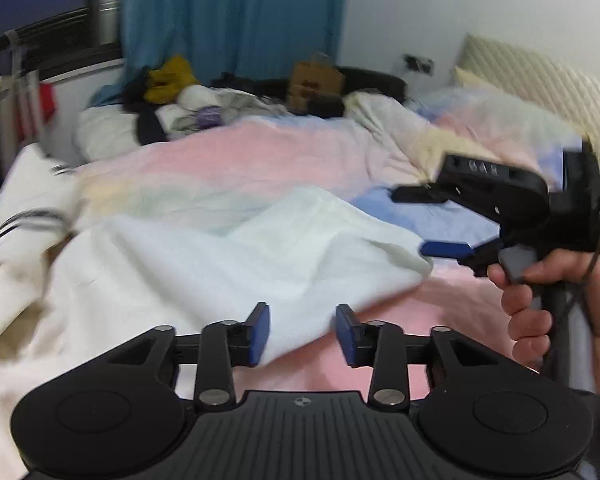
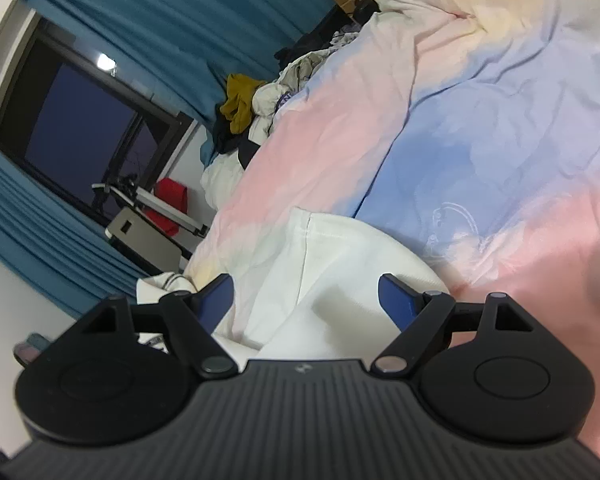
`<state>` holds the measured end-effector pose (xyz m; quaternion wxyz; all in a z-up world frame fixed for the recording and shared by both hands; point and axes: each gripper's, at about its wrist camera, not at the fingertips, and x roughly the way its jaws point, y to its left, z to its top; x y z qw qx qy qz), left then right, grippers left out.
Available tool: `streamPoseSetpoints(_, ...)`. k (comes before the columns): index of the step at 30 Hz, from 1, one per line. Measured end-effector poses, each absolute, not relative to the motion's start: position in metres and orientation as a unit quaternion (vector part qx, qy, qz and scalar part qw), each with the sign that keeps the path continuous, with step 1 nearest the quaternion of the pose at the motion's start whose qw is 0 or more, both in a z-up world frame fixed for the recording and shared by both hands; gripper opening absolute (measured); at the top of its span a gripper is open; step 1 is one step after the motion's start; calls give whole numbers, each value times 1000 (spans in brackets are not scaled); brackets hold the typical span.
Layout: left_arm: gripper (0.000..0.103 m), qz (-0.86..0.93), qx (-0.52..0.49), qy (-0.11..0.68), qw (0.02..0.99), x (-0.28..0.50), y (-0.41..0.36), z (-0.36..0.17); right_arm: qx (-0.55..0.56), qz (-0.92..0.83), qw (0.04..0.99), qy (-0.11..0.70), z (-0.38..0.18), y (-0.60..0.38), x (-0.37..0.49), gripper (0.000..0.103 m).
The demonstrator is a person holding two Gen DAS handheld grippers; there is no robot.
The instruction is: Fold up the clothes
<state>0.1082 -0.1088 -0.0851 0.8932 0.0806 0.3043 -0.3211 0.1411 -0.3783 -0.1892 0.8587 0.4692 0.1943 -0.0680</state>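
Bed under a pastel pink-and-blue duvet (image 1: 300, 152), teal curtain (image 1: 236, 16) behind it, a white garment (image 1: 228, 256) spread on the near side.

My left gripper (image 1: 302, 332) hovers at the garment's near edge, pads apart, nothing between them. My right gripper (image 2: 306, 300) is spread wide just above the same cloth by its seam (image 2: 306, 248), also empty. I judge the next step is taking the hem: I'd lower both onto the edge, pinch only one layer, avoid snagging the duvet, then lift evenly so the fold stays square.
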Motion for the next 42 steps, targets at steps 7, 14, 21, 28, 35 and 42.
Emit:
streamPoseSetpoints(7, 51, -244, -21, 303, 921, 77, -18, -73, 493, -131, 840, 186, -199, -400, 124, 82)
streamPoseSetpoints(14, 54, -184, -141, 309, 922, 73, 49, -64, 565, -159, 786, 193, -211, -400, 107, 82)
streamPoseSetpoints(21, 58, -169, -180, 302, 921, 70, 68, -59, 628, -118, 735, 227, -232, -375, 119, 82)
streamPoseSetpoints(28, 59, -150, -178, 304, 924, 69, 67, -62, 617, -122, 749, 211, -244, -368, 155, 60)
streamPoseSetpoints(35, 59, -124, -160, 322, 925, 84, 59, -80, 564, -157, 780, 222, -242, -379, 189, 11)
streamPoseSetpoints(42, 59, -115, -161, 333, 922, 97, 52, -92, 582, -144, 788, 140, -209, -413, 200, 9)
